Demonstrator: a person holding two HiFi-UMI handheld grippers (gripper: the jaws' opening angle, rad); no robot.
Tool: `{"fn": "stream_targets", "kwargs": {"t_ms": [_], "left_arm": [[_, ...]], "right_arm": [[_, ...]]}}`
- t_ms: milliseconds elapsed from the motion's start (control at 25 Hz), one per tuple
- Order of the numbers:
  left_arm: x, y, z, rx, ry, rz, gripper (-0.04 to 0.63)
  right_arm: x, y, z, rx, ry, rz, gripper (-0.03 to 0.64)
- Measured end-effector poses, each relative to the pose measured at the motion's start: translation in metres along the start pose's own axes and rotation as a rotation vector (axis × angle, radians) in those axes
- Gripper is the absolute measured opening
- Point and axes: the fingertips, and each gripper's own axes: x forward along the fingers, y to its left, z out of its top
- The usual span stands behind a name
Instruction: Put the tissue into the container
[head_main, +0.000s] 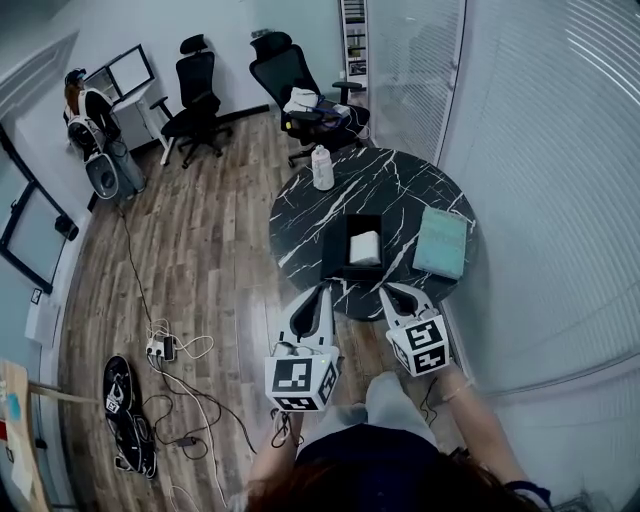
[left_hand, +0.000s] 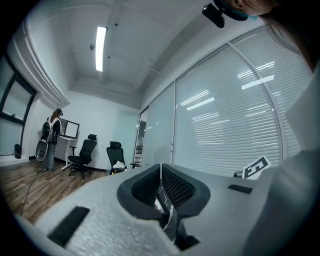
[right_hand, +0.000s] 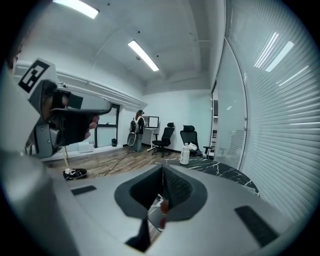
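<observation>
On the round black marble table (head_main: 400, 185), a white folded tissue (head_main: 365, 247) lies inside a black open container (head_main: 337, 252) near the front edge. My left gripper (head_main: 324, 290) hovers at the table's near edge, just left of the container, its jaws shut and empty. My right gripper (head_main: 388, 291) is level with it, just right of the container, also shut with nothing in it. In the left gripper view the left gripper (left_hand: 160, 167) has its tips meeting. The right gripper view shows the same for the right gripper (right_hand: 162, 168). Both cameras point up and out across the room.
A white bottle (head_main: 322, 168) stands at the table's far edge and a teal box (head_main: 441, 242) lies at its right. Two office chairs (head_main: 300, 95) stand beyond. A person (head_main: 88, 125) is at the back left. Cables (head_main: 170, 350) lie on the floor, and blinds line the right wall.
</observation>
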Motion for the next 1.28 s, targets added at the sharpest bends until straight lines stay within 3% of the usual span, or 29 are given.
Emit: {"fn": "stream_targets", "kwargs": {"t_ms": [520, 1280], "left_arm": [[0.009, -0.008, 0.011, 0.006, -0.024, 0.006, 0.034], [-0.033, -0.067, 0.029, 0.039, -0.024, -0.013, 0.034]], "right_arm": [[-0.037, -0.009, 0.042, 0.067, -0.121, -0.077, 0.021], [-0.128, 0.008, 0.072, 0.027, -0.206, -0.095, 0.021]]}}
